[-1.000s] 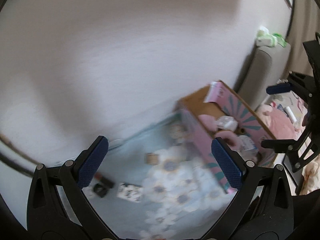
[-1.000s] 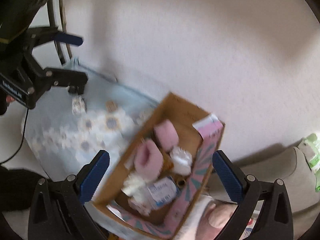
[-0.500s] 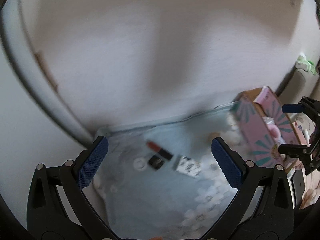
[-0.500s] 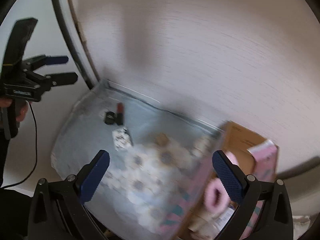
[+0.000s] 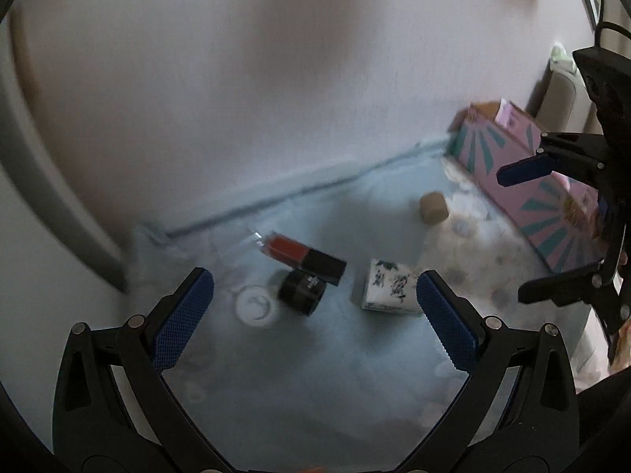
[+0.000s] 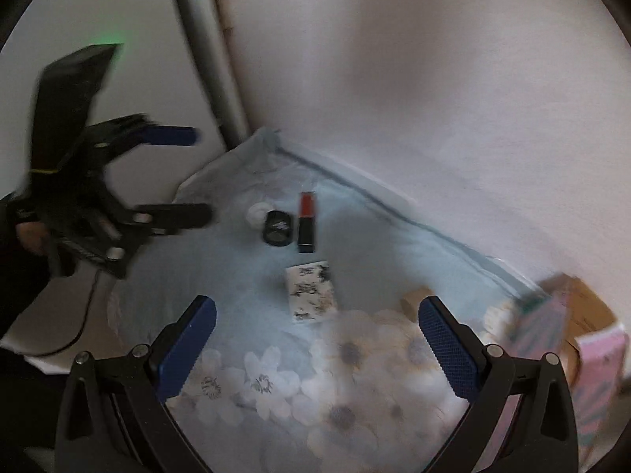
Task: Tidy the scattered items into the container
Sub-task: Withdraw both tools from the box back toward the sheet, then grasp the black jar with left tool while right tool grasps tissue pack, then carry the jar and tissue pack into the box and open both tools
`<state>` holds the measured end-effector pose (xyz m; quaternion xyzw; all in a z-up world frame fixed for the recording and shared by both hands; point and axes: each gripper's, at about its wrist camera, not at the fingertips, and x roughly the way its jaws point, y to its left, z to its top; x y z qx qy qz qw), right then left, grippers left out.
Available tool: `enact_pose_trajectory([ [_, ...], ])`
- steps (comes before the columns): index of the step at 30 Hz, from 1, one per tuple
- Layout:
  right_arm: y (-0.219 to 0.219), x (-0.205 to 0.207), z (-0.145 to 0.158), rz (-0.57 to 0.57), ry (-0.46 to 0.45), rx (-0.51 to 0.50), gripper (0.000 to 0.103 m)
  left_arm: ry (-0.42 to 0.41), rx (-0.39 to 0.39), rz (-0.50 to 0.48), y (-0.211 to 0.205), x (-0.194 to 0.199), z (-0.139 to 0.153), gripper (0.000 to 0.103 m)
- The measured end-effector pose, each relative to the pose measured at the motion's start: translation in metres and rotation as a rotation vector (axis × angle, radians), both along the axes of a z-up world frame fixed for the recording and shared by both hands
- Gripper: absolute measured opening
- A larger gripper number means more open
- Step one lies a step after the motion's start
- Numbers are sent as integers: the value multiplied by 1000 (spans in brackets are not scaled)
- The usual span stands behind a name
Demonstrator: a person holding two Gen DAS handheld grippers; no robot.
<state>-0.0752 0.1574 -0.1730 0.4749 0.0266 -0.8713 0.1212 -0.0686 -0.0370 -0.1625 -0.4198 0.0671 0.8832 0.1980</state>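
The left hand-held gripper hangs above the pale blue flowered cloth with its blue pads spread wide, holding and touching nothing. The right hand-held gripper is just as wide open over the same cloth and equally empty (its own view shows the left one off to the side, gripped by a hand).

The pink and teal cardboard box stands at the cloth's far right edge against the wall; from these angles its contents cannot be made out, though the right wrist view shows its brown inside.

Scattered on the cloth, outside the box: a red and black lipstick tube lying flat, its long axis running diagonally with the red end toward the wall and the black end toward the middle of the cloth. Just beside its black end sits a small black round jar, with a white round lid next to that. A white printed little box lies near the lipstick, on the side toward the cardboard box. A small brown cylinder rests nearer the cardboard box, apart from the others.
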Motion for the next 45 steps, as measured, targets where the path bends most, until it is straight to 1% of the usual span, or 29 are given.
enact_pose_trajectory([
  [3,-1,-7,-28,6,-6,8,102,-30,14,-25,1,-15,-33,95],
  [5,-1,-11,-49,-6,-4,4,102,-40,0,-42,2,-22,-53,92],
  [7,0,-15,-69,-26,-7,-9,102,-36,-27,-56,3,-25,-66,85],
  [8,0,-16,-75,-32,-6,-14,102,-36,-36,-62,3,-27,-71,78],
  [9,0,-17,-81,-38,1,-16,102,-41,-42,-69,4,-29,-77,74],
  [13,-3,-19,-96,-36,39,21,102,-28,-45,-80,5,-31,-87,68],
  [16,-7,-23,-102,-20,54,36,100,-9,-73,-88,10,-31,-90,63],
  [18,-9,-27,-106,-5,63,42,100,1,-73,-90,11,-31,-92,61],
  [19,-11,-28,-107,-1,68,44,99,3,-73,-88,11,-32,-91,54],
  [20,-12,-29,-110,1,71,42,97,6,-74,-84,11,-33,-91,51],
  [21,-13,-31,-112,4,72,39,92,6,-74,-81,9,-33,-90,49],
  [22,-14,-32,-114,6,71,39,90,9,-75,-74,9,-33,-89,48],
  [23,-15,-34,-116,7,69,42,86,13,-72,-69,8,-33,-89,48],
  [24,-16,-35,-117,9,70,47,81,13,-68,-69,6,-33,-88,45],
  [25,-17,-35,-118,12,70,51,75,11,-64,-69,7,-33,-88,40],
  [26,-18,-35,-119,16,67,55,63,9,-61,-68,7,-34,-88,36],
  [27,-19,-36,-120,22,56,55,53,7,-61,-67,7,-34,-88,35],
  [29,-20,-37,-122,29,46,47,45,8,-61,-70,7,-35,-88,34],
  [34,-20,-34,-118,20,52,39,44,-9,-40,-62,6,-35,-85,34],
  [36,-19,-32,-114,14,56,38,44,-10,-32,-61,8,-33,-79,33],
  [39,-17,-29,-106,-1,61,31,44,-5,-37,-59,13,-31,-66,33],
  [41,-15,-26,-98,-13,65,21,44,-26,-47,-50,17,-31,-56,33],
  [43,-13,-23,-88,-22,66,14,44,-25,-50,-50,22,-30,-44,33],
  [45,-11,-22,-77,-43,49,17,44,-26,-52,-55,30,-29,-28,32],
])
